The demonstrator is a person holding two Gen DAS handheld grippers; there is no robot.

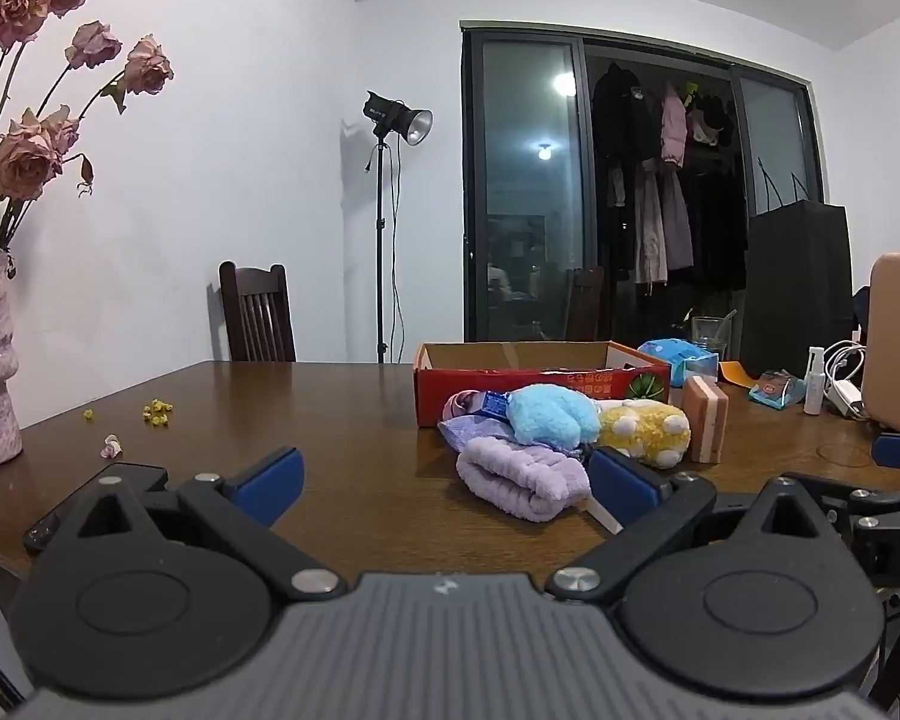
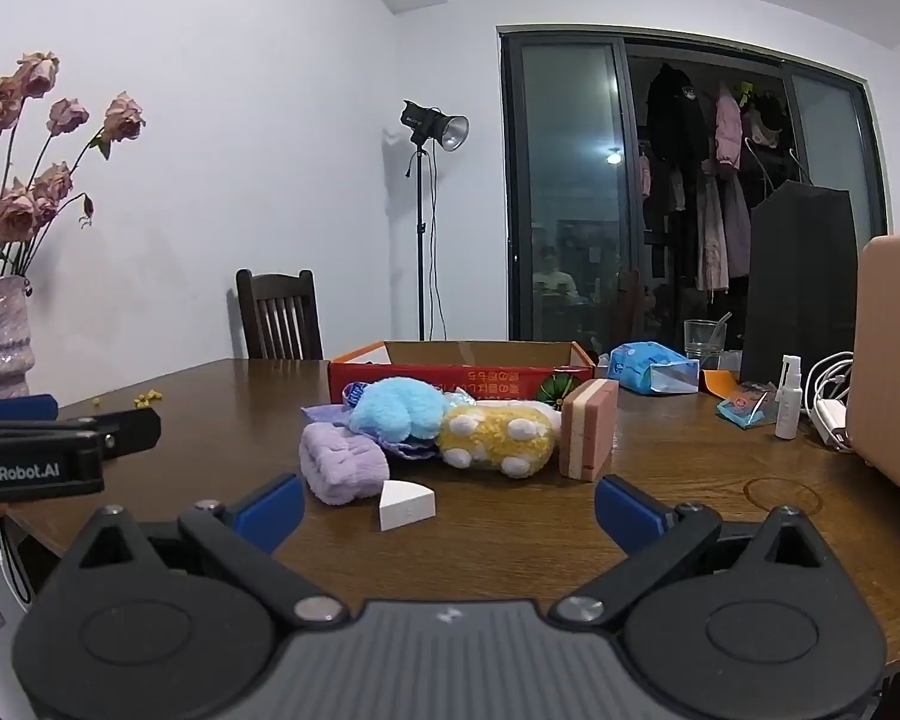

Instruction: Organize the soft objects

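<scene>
A heap of soft things lies on the wooden table [image 2: 498,540] just in front of the red cardboard box [image 2: 450,373]: a fluffy blue plush paw [image 2: 399,408] on top, a yellow plush paw [image 2: 498,435] with white pads to its right, a rolled lilac towel [image 2: 342,471] on the near left. A pink-and-white sponge [image 2: 588,429] stands upright at the heap's right, a white wedge [image 2: 407,504] just before it. The left gripper [image 1: 444,489] and right gripper [image 2: 447,507] both gape wide, holding nothing, short of the heap.
</scene>
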